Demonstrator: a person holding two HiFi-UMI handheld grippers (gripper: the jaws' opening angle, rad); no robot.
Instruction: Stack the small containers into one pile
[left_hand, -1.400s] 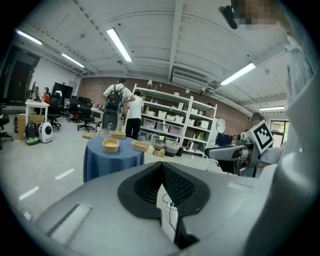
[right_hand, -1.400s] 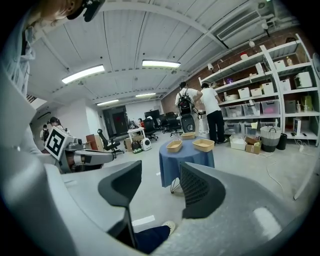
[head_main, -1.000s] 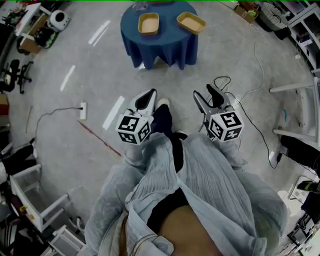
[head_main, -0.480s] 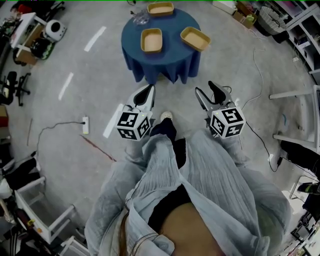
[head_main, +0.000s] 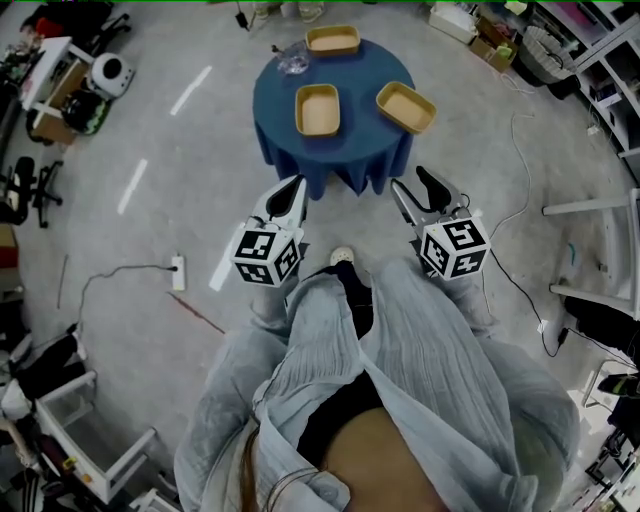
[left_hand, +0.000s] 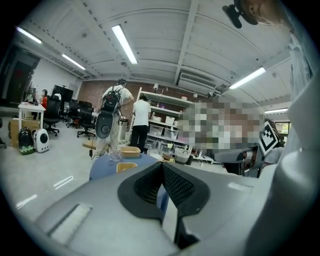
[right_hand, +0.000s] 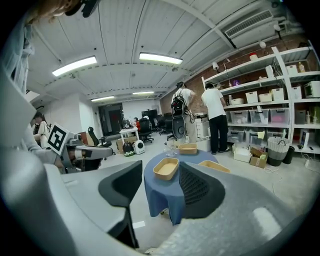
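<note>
Three shallow tan containers lie apart on a round table with a blue cloth (head_main: 345, 150): one in the middle (head_main: 318, 108), one at the right (head_main: 405, 106), one at the far edge (head_main: 333, 40). My left gripper (head_main: 295, 185) hangs over the floor just short of the table, its jaws together with nothing held. My right gripper (head_main: 410, 182) is level with it, open and empty. In the right gripper view the middle container (right_hand: 166, 168) shows between the fingers of the right gripper (right_hand: 161, 176), far off. In the left gripper view the left gripper (left_hand: 162, 167) hides most of the table (left_hand: 107, 167).
A crumpled clear thing (head_main: 292, 62) lies at the table's far left. Cables and a power strip (head_main: 179, 272) run over the floor. Shelving (head_main: 600, 40) stands at the right, white carts (head_main: 60, 420) at the lower left. Two persons (right_hand: 215, 117) stand at shelves beyond the table.
The table has come closer and lower in the head view, and the third container has come into view. Both grippers now hang nearer the table's edge. Neither gripper's jaws visibly changed.
</note>
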